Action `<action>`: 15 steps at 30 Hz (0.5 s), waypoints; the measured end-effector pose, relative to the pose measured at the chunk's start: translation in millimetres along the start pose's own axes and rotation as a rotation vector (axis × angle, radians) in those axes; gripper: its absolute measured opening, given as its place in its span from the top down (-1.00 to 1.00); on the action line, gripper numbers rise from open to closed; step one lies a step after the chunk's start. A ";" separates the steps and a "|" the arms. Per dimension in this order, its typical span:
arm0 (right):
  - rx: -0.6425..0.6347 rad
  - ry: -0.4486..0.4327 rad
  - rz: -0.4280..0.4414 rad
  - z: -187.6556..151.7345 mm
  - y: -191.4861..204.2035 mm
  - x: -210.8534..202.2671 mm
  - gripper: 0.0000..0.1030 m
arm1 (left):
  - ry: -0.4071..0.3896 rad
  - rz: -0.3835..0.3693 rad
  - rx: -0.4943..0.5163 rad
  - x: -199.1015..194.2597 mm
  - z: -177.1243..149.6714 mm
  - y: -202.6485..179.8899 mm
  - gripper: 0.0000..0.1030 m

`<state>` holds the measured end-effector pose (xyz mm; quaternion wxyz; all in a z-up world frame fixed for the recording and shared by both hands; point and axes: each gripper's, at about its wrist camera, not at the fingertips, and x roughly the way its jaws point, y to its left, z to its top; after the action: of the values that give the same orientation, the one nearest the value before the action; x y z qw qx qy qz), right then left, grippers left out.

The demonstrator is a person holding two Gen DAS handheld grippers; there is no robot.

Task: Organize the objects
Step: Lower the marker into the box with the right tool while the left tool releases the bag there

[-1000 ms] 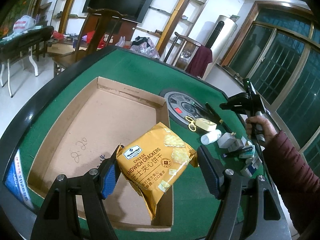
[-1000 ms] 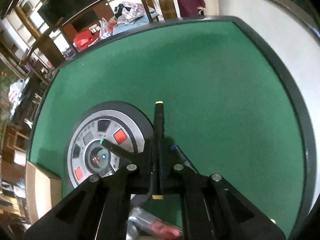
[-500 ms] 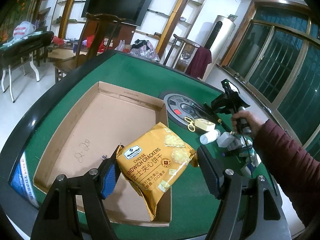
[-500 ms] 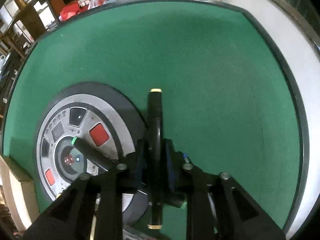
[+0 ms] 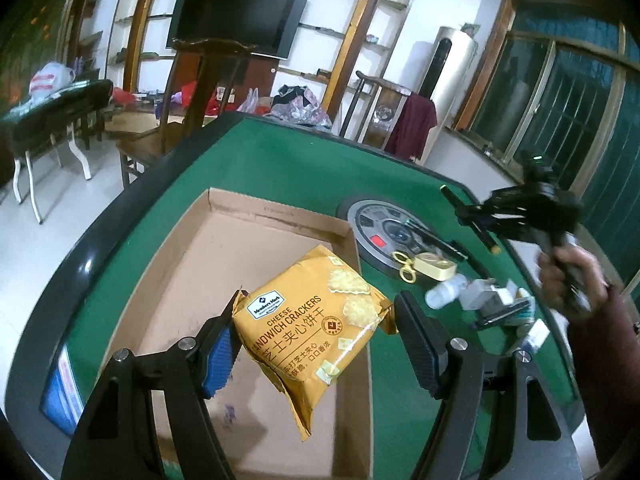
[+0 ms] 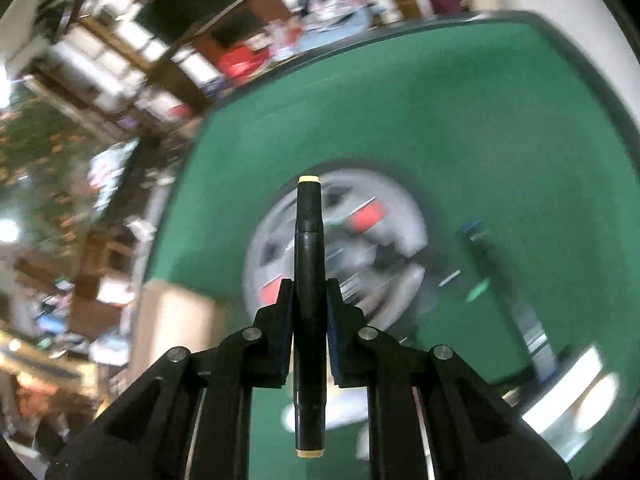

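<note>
Since a second ago our right gripper (image 6: 308,312) has lifted the pen (image 6: 308,280) off the table (image 6: 440,120) and swung it toward the dial (image 6: 360,248); that view is now smeared with motion. Its fingers are clamped on the pen's black barrel, which runs straight along them, one cream-tipped end sticking out ahead and the other back between the arms. From the left wrist we see the same gripper at the right, held in our right hand (image 5: 568,276) above the felt, the pen slanting across it.

Our left gripper (image 5: 316,336) has barely shifted. Its fingers grip the cracker pack (image 5: 316,324) by its two side edges, blue pad (image 5: 218,356) on the left, black pad (image 5: 416,344) on the right. We hold the pack tilted in the air over the near right part of the box (image 5: 224,248), which lies open on the table beside the dial.

Right of the box lie small scissors (image 5: 404,268), a yellow case (image 5: 434,266), a white bottle (image 5: 444,294) and some packets too small to read.
</note>
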<state>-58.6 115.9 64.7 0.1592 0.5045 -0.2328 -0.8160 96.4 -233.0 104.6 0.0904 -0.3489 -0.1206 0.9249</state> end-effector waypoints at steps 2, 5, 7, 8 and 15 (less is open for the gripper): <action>-0.026 0.029 0.061 -20.3 24.7 10.0 0.76 | 0.030 0.003 0.010 18.2 11.6 2.0 -0.31; -0.039 0.084 0.143 -47.5 59.9 37.5 0.76 | 0.081 -0.013 -0.038 51.0 27.5 12.7 -0.31; -0.046 0.104 0.170 -56.7 79.9 61.7 0.76 | 0.116 -0.023 -0.096 73.4 35.9 23.3 -0.31; -0.037 0.118 0.182 -60.6 86.3 71.6 0.76 | 0.127 -0.022 -0.117 83.0 39.3 27.8 -0.31; 0.028 0.147 0.137 -72.5 100.5 122.6 0.76 | 0.163 -0.034 -0.251 134.4 45.1 58.8 -0.30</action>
<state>-45.0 -45.1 -0.6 0.2241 0.5481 -0.2660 -0.7607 -38.0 -262.6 36.8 0.0710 -0.4293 -0.2333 0.8696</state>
